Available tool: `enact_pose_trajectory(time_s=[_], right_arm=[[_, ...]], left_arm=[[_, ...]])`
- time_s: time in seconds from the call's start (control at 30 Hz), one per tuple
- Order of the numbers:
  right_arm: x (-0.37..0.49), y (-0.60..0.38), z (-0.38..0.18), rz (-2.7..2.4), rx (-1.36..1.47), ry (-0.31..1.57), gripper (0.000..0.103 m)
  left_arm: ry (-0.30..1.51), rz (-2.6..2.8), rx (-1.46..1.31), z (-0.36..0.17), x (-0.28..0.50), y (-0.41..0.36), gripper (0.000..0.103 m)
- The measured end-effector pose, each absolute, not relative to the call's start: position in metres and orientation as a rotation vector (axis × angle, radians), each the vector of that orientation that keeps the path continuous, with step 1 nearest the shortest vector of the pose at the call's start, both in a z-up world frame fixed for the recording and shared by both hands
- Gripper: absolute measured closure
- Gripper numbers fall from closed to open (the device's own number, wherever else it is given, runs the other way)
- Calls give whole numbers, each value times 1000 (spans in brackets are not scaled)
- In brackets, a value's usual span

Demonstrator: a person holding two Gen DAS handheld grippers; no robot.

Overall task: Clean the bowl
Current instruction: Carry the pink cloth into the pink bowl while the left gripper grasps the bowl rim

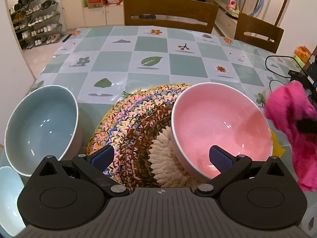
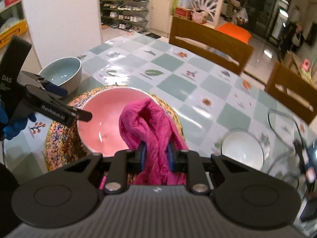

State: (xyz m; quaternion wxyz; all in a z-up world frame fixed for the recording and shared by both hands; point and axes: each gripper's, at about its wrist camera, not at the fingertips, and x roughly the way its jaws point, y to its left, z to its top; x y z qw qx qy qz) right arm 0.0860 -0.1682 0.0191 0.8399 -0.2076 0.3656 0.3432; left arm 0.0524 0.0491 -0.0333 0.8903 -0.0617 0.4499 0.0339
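Observation:
A pink bowl (image 1: 220, 127) sits on a round crocheted mat (image 1: 138, 123); it also shows in the right wrist view (image 2: 107, 123). My left gripper (image 1: 161, 157) is open, its right finger over the bowl's near rim and its left finger over the mat. It shows from the side in the right wrist view (image 2: 67, 103). My right gripper (image 2: 156, 154) is shut on a magenta cloth (image 2: 152, 130), held just above the bowl's right side. The cloth also shows at the right edge of the left wrist view (image 1: 293, 130).
A blue-grey bowl (image 1: 41, 127) stands left of the mat on the checked tablecloth (image 1: 154, 59). A pale bowl's rim (image 1: 8, 194) shows at bottom left. A white bowl (image 2: 241, 150) sits right of the mat. Cables and a device (image 1: 297, 73) lie at the right. Wooden chairs (image 1: 168, 13) stand behind the table.

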Motion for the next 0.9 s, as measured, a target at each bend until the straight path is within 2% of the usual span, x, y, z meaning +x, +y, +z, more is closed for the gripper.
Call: enact_pose_trajectory(time_s=[0.3, 0.9], right_arm=[[104, -126, -5, 722, -522, 784, 81], [87, -148, -28, 631, -406, 795, 81]], left_arm=[[864, 45, -55, -25, 52, 52, 0], [889, -83, -1, -23, 70, 26, 0]])
